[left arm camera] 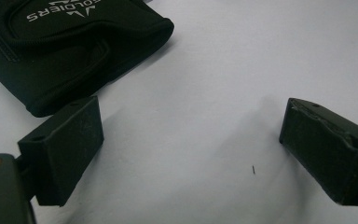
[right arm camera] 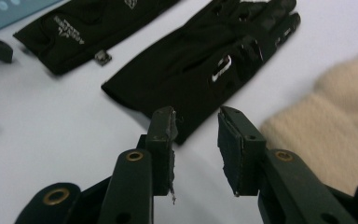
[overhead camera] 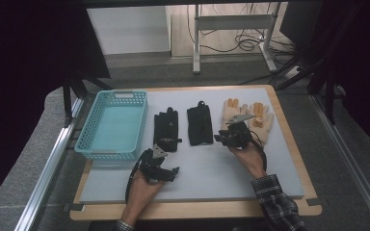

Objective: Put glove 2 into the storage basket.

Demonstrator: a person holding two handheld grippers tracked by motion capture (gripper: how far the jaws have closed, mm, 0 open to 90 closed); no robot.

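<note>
Both hands come in low at the table's near edge, one gripper each. Left gripper sits w/ jaws spread wide, nothing between them, just bare grey mat under it; the cuff of the left black glove lies just beyond its left jaw, not touching. Right gripper has jaws narrowed to a small gap, empty, tips hovering by the cuff corner of the right black glove; can't tell if they touch the fabric. Beside it to the right lies the cream glove pair, orange patches on the fingers, partly covered by that gripper in the high view.

Outward from there: two black gloves lie side by side mid-mat, fingers pointing to the far edge, a strip of mat between them. Teal basket stands at the mat's left edge, close beside the left black glove. Mat rests on a wooden board, w/ a wood strip showing along the right & near sides. Near half of the mat in front of the gloves is open. Metal rails run along both sides; beyond the far edge, grey floor, a table frame & loose cables.
</note>
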